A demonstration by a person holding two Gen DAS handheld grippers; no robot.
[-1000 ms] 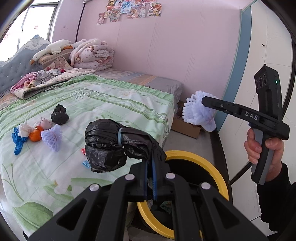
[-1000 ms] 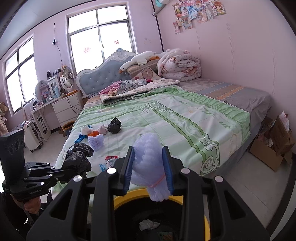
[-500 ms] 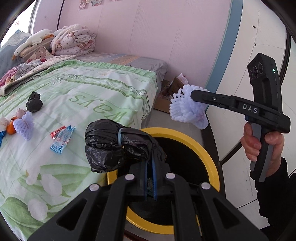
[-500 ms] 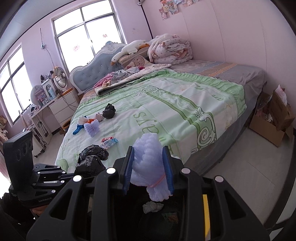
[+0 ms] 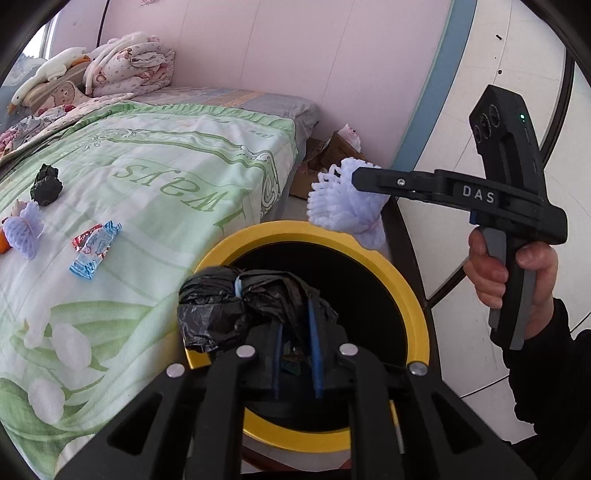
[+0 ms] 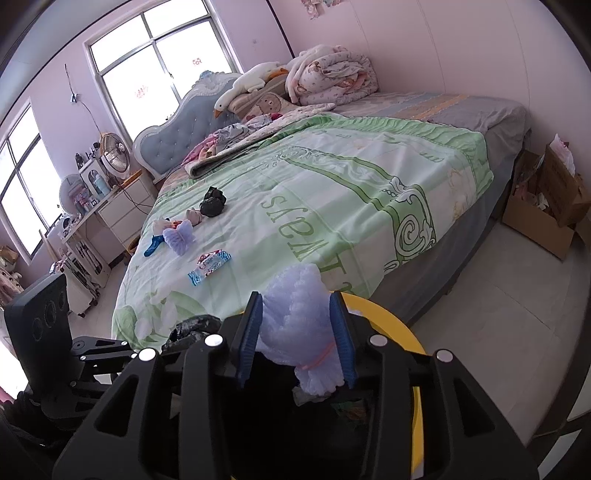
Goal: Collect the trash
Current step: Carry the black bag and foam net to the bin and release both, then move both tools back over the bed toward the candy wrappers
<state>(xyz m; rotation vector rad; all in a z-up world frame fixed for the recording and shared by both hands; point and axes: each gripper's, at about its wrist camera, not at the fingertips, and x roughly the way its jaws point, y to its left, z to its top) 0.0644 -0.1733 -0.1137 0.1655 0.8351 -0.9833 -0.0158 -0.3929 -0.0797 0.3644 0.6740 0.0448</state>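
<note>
Left wrist view, lower centre: the left gripper [image 5: 295,354] pinches a black bag [image 5: 236,306] and the right gripper [image 5: 360,181] clamps foam netting [image 5: 340,206], both over the yellow-rimmed bin [image 5: 417,306]; the drop-off step looks at hand, calling for both to let go.

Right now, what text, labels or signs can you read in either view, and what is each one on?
"DAS": white letters on the side of the right gripper, seen from the left wrist.
Large green letters on the bedspread: upside down from both cameras, not read with confidence.
Snack wrappers on the bed: printed, too small to read.
Wall pictures: too blurred to read.
Red window stickers: too small to read.
</note>
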